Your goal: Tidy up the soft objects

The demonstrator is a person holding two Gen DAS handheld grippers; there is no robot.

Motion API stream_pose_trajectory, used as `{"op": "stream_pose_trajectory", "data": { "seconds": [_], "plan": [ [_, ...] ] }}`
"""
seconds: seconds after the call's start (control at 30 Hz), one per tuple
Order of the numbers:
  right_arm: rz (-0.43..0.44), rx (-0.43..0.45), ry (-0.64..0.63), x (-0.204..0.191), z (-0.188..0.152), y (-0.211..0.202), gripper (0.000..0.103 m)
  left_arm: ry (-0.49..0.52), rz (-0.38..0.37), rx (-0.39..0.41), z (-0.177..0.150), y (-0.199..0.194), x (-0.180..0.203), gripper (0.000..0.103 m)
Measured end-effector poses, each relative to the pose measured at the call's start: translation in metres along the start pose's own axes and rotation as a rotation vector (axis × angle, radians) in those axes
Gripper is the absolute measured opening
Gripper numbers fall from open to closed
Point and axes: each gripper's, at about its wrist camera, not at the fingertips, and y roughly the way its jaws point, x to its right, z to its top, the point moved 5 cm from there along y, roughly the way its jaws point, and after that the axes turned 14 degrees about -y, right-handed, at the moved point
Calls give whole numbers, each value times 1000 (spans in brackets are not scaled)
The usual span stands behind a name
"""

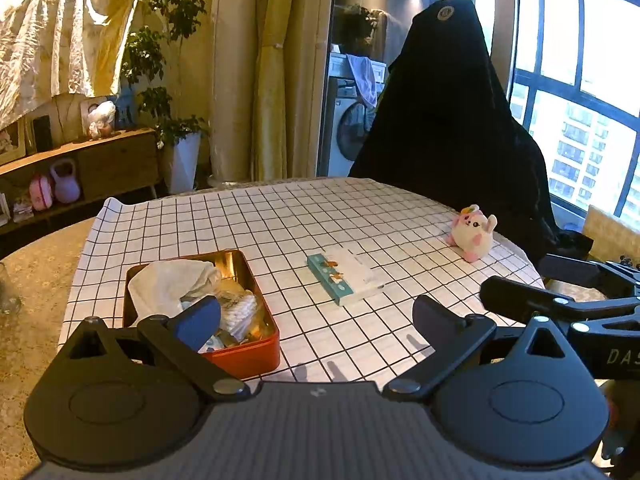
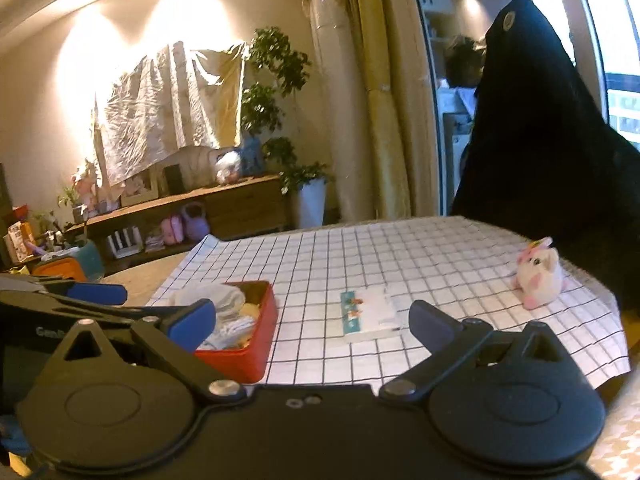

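A red tin box (image 1: 244, 354) (image 2: 256, 344) stands on the checked cloth at the left, holding a white cloth (image 1: 172, 284) (image 2: 212, 298) and small packets. A flat teal-and-white pack (image 1: 346, 276) (image 2: 370, 314) lies mid-table. A pink-and-white plush toy (image 1: 474, 232) (image 2: 540, 274) sits at the far right edge. My left gripper (image 1: 316, 320) hangs open over the near edge, nothing between its fingers. My right gripper (image 2: 312, 324) also stands open and empty; it shows in the left wrist view as a black frame (image 1: 560, 304) at right.
A checked tablecloth (image 1: 280, 216) (image 2: 400, 248) covers the round table. A tall shape draped in black cloth (image 1: 448, 112) (image 2: 540, 140) stands behind the table's far right. A glass (image 1: 8, 292) sits at the left edge. A sideboard (image 1: 100, 160) and potted plant (image 1: 176, 80) line the wall.
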Motion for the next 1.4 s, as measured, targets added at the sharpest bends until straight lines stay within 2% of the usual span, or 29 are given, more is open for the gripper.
{"op": "stream_pose_trajectory", "data": {
  "seconds": [0.17, 0.43, 0.63, 1.4],
  "plan": [
    [-53, 16, -12, 2, -1, -5, 103, -4, 0, 13, 1, -2, 1, 103],
    [-83, 24, -11, 5, -3, -8, 103, 6, 16, 19, -2, -5, 3, 103],
    [-65, -7, 4, 4, -6, -5, 103, 2, 24, -11, -7, -3, 3, 103],
    [-56, -28, 14, -1, -8, -7, 103, -7, 30, -28, -12, -2, 2, 103]
  ]
}}
